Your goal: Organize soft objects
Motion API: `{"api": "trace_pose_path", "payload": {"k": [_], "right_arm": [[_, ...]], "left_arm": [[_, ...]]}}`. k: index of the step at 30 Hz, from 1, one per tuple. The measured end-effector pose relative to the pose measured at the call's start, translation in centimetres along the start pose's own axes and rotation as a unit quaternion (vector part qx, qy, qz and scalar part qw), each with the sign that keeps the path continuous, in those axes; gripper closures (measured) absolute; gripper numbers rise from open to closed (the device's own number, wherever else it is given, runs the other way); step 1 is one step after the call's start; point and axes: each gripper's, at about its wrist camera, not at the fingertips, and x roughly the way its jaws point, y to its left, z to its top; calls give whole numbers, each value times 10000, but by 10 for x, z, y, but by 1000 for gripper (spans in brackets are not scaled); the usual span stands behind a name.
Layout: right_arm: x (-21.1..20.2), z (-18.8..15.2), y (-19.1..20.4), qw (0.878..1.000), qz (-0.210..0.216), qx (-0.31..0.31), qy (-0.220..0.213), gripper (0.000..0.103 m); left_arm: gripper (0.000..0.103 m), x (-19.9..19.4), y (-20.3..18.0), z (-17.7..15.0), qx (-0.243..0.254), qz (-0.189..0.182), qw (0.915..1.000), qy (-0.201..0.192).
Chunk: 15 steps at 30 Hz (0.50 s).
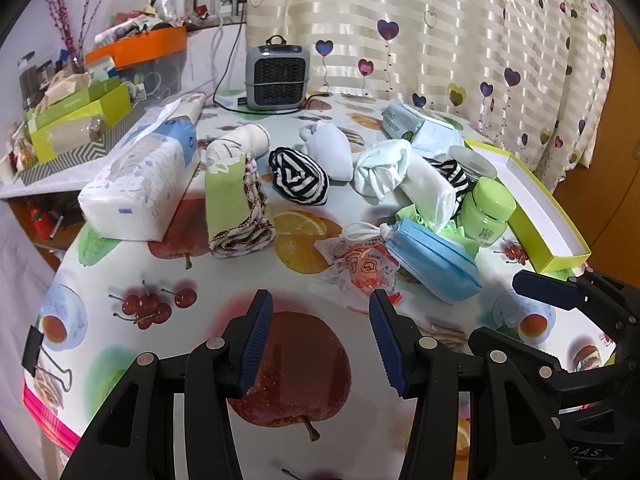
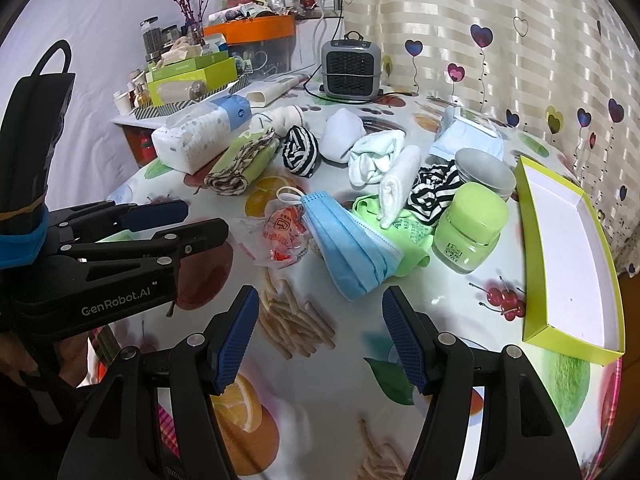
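Soft items lie in a heap across the fruit-print table: a stack of blue face masks (image 1: 432, 264) (image 2: 348, 240), a black-and-white striped sock ball (image 1: 298, 176) (image 2: 300, 152), a rolled green-edged cloth (image 1: 236, 208) (image 2: 244, 160), a pale blue sock (image 1: 328, 148) and a white rolled towel (image 1: 428, 196) (image 2: 396, 188). My left gripper (image 1: 320, 304) is open and empty, just short of the masks. My right gripper (image 2: 322, 300) is also open and empty, its fingers level with the near end of the masks. The two grippers sit side by side.
A white tray with a lime rim (image 1: 536, 216) (image 2: 568, 256) sits at the table's right edge. A green jar (image 1: 486, 208) (image 2: 470, 228) stands beside it. A tissue pack (image 1: 140, 188), an orange snack packet (image 1: 360, 268) and a grey heater (image 1: 278, 76) also occupy the table.
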Motion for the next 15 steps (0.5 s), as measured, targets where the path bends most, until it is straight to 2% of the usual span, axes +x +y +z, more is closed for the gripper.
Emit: {"api": "trace_pose_path", "payload": {"k": [15], "right_arm": [[0, -1, -1, 10000, 37, -10, -37, 38]], "left_arm": [[54, 0, 1, -1, 28, 55, 10000, 11]]}}
